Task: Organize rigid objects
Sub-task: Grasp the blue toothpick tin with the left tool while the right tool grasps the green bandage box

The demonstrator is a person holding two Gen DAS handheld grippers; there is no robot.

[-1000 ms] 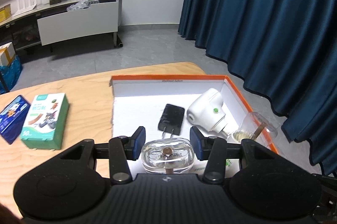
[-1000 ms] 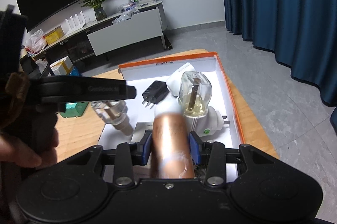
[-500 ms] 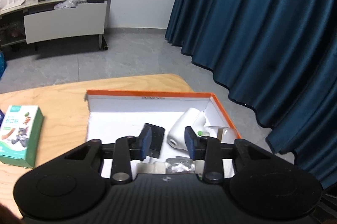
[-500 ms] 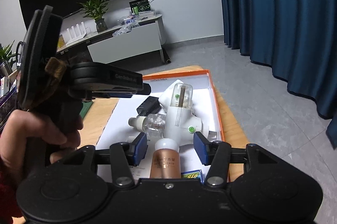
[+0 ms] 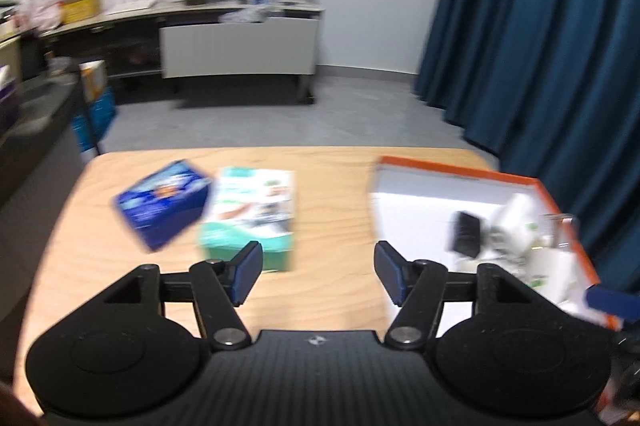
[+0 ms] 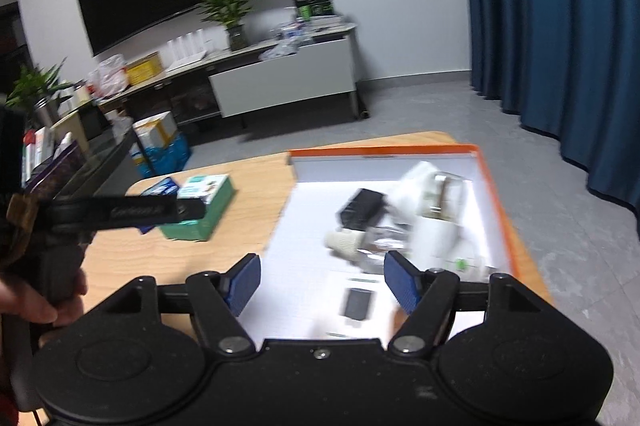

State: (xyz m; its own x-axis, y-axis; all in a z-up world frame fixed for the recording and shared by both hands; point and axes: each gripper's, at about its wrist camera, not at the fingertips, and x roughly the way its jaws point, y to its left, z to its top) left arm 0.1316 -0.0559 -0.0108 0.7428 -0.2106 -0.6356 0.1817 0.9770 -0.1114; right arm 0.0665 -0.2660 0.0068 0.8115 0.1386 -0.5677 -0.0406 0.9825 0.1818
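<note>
No print can be read for certain. The left tool (image 6: 168, 212), seen side-on from the right wrist view, carries a pale word along its black finger, smeared past spelling out. Just beyond that finger, the green box (image 5: 250, 218) and blue box (image 5: 164, 204) show printed faces, but motion blur leaves only colours.

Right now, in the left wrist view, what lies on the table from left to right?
Blue box → green box → orange-rimmed tray, with a black charger and then white plug-in devices inside it.
</note>
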